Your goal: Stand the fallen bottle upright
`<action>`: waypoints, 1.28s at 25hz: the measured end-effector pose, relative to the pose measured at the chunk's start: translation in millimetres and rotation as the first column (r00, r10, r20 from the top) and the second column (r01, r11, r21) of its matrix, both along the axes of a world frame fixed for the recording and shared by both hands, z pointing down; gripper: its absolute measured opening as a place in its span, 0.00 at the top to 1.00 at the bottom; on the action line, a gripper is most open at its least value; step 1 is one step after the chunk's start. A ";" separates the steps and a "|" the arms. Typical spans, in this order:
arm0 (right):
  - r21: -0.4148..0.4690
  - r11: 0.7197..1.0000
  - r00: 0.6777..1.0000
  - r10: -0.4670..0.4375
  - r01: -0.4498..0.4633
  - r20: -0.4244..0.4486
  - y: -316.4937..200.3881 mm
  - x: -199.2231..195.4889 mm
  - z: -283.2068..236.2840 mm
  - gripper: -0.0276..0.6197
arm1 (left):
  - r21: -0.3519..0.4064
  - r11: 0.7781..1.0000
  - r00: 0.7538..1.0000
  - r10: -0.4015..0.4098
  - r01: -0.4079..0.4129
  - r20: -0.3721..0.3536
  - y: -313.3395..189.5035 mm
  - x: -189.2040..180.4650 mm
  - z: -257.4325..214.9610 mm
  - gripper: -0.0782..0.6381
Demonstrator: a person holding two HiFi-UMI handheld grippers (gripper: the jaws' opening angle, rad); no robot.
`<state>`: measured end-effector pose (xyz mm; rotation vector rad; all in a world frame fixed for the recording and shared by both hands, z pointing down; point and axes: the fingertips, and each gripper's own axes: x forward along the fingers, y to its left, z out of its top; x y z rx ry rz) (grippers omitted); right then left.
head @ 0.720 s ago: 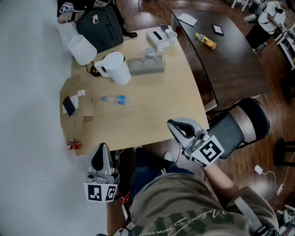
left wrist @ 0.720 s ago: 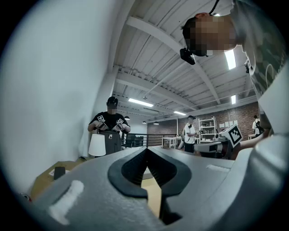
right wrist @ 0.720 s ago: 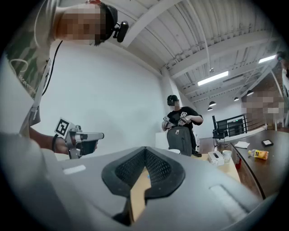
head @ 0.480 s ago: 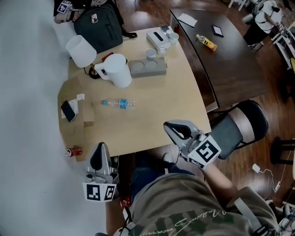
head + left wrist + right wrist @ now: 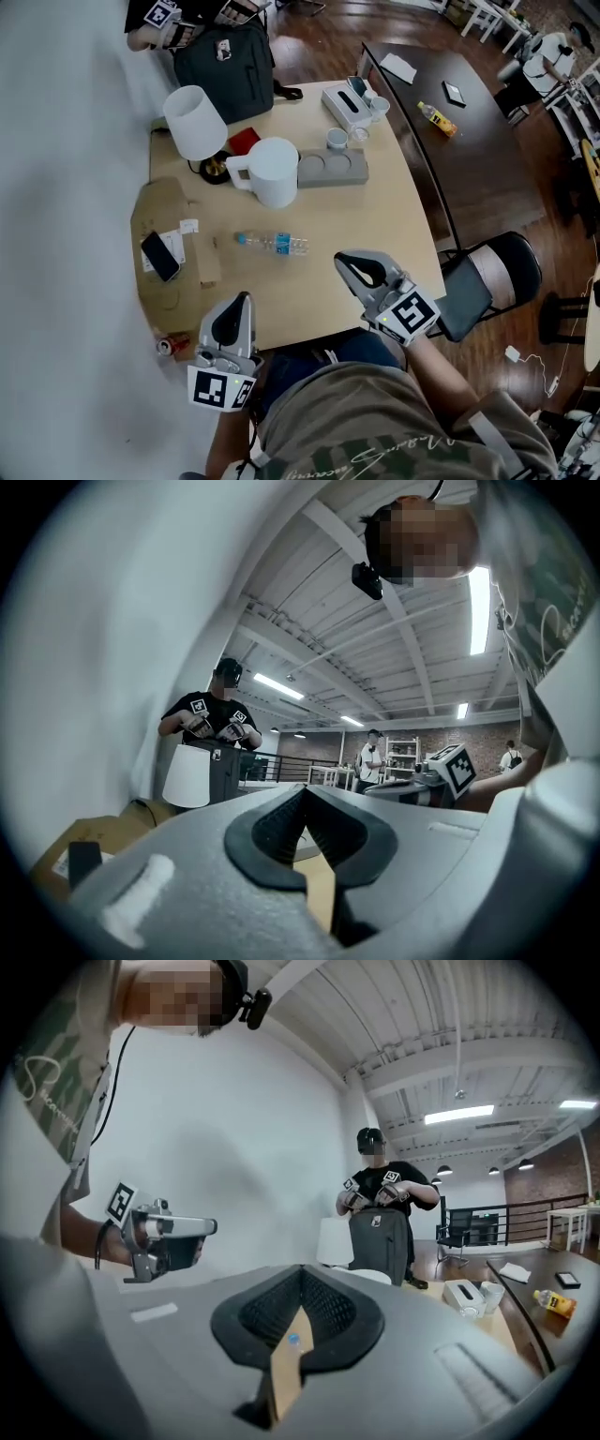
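right claw [image 5: 302,1277] closed and empty, bottle [image 5: 293,1340] glimpsed beyond, left claw [image 5: 208,1229] alongside

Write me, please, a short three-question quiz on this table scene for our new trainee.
1. True or false: the water bottle stands upright.
2. The jaws of the right gripper are: A) together, with nothing between them; B) closed on the bottle; C) wide apart.
3. What dark, flat thing lies on the cardboard?
Key: 1 false, it lies on its side; 2 A; 3 a phone.
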<state>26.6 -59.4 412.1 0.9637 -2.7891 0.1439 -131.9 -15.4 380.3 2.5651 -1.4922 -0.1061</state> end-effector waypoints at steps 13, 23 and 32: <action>-0.323 0.897 0.794 -0.423 0.300 -0.436 -73.0 -133.5 183.3 0.34 | -0.037 0.993 0.993 -0.112 0.110 -0.035 -38.5 -62.4 8.4 0.88; -0.576 0.749 0.378 -0.663 0.328 -0.646 -74.0 -172.0 355.2 0.40 | -0.105 0.966 0.970 -0.242 0.238 -0.026 -50.2 -99.0 30.6 0.89; -0.606 0.717 0.158 -0.681 0.344 -0.715 -78.3 -178.2 408.9 0.45 | -0.165 0.946 0.958 -0.286 0.280 -0.014 -49.0 -115.6 47.6 0.88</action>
